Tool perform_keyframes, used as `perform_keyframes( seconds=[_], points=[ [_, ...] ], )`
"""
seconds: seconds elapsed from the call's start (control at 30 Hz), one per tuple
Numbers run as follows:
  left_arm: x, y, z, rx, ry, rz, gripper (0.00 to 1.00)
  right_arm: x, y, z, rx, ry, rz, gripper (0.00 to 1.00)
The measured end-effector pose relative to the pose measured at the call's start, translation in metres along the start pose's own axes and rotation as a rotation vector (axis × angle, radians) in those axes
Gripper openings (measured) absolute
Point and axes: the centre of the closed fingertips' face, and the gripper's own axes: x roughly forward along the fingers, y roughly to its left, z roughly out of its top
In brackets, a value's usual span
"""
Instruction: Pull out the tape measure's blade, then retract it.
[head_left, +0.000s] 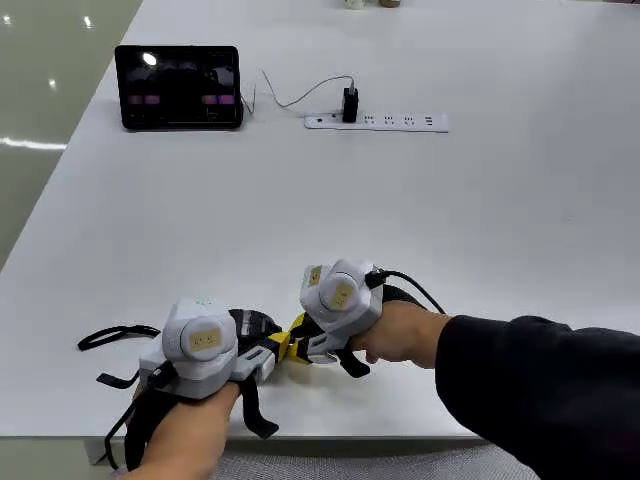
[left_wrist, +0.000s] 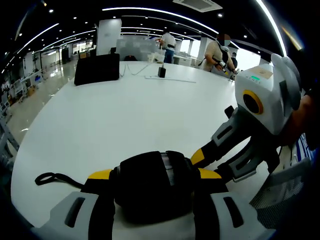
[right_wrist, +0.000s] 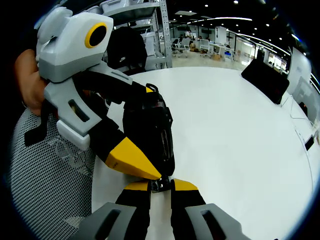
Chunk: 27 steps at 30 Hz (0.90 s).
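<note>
Student: Nearest the lens, what is gripped, and how?

Instructor: At the near edge of the white table (head_left: 400, 220), the black rounded plastic tape measure (right_wrist: 150, 130) is clamped between the yellow-tipped jaws of the left hand-held gripper (left_wrist: 155, 175). The right hand-held gripper (right_wrist: 161, 185) is pressed almost together on a small metal piece (right_wrist: 160, 188) at the case's mouth, judged to be the blade's end.

Student: What failure is to be expected?

Instructor: The pinch is narrow, so the end could slip free during the pull and the blade would snap back. The round case could also be twisted within the left jaws.

Student: And the pose?

Instructor: Both hands are held low, with the grippers angled toward each other and their tips nearly meeting.
</note>
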Motion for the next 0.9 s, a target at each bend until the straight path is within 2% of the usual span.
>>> perform_keyframes(
  seconds=[0.4, 0.9],
  points=[
    [-0.0006, -0.0006, 0.0000, 0.002, -0.004, -0.001, 0.59, 0.0001, 0.0004, -0.0003, 0.014, 0.002, -0.011, 0.13],
    [-0.0004, -0.0013, 0.0007, -0.004, -0.010, -0.011, 0.61, -0.0026, -0.0004, -0.0032, 0.024, 0.005, -0.057, 0.16]
  ],
)
